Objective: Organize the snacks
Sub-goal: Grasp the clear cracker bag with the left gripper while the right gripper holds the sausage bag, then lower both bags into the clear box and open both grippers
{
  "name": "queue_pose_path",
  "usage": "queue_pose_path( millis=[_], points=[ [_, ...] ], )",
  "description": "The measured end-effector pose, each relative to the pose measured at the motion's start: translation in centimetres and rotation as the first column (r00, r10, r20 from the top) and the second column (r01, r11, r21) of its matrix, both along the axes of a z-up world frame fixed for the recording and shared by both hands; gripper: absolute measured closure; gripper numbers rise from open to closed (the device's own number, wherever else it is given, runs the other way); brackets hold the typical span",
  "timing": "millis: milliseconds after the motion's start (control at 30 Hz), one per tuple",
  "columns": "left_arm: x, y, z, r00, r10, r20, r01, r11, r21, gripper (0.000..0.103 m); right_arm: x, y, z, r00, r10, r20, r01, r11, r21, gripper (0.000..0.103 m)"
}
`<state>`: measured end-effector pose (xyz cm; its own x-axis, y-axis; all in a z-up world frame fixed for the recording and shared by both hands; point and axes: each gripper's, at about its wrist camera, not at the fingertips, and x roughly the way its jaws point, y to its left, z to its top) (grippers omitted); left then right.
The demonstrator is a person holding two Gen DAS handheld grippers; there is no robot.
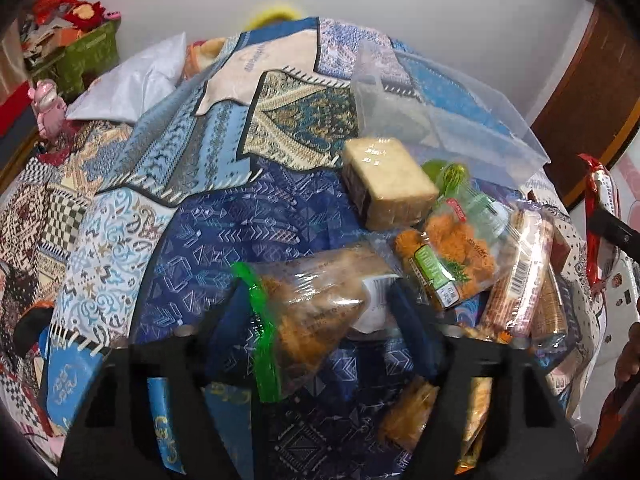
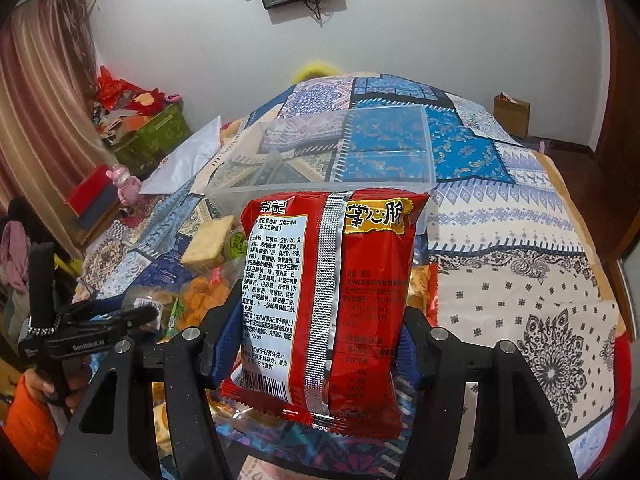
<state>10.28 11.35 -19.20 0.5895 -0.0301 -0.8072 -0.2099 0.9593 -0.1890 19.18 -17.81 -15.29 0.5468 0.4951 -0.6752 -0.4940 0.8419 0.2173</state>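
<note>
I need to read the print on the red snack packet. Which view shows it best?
The right wrist view: the red snack packet fills the centre, back side facing the camera, clamped in the right gripper. The left wrist view shows only its thin edge at the far right.

Shiny red foil noodle packet (image 2: 332, 312) with a crinkly silver seam sits between the right jaws. Between the left jaws, a glossy clear plastic snack bag (image 1: 316, 300) with a green strip. Beyond both: see-through smooth plastic box (image 2: 340, 152), soft matt patchwork cloth bedspread (image 2: 520, 248).
</note>
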Motion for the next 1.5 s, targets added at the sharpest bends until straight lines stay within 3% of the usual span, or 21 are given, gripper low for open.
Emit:
queue_pose_path(
  millis=[300,633,833,1033,1500],
  points=[
    [0.1,0.7,2.8,0.998,0.021,0.056,-0.023,0.999,0.037,0.06,0.9,0.2,1.1,0.999,-0.01,0.038,0.01,1.0,-0.001,0.043],
    [3.6,0.8,9.2,0.976,0.004,0.219,-0.014,0.999,0.046,0.061,4.1,1.1,3.8,0.993,-0.034,0.115,0.032,0.999,0.019,0.043],
    [7.5,-0.4,11.1,0.961,-0.026,0.274,0.01,0.998,0.06,0.061,6.5,2.0,4.8,0.988,-0.05,0.147,0.049,0.999,0.009,0.043],
    [11.7,-1.6,10.8,0.96,-0.045,0.275,0.026,0.997,0.073,0.06,9.8,3.0,4.4,0.988,-0.068,0.142,0.071,0.997,-0.015,0.043],
    [19.7,-4.4,5.7,0.982,-0.103,0.16,0.087,0.991,0.106,0.06,14.5,5.4,0.3,0.998,-0.018,0.053,0.025,0.991,-0.13,0.043]
  ],
)
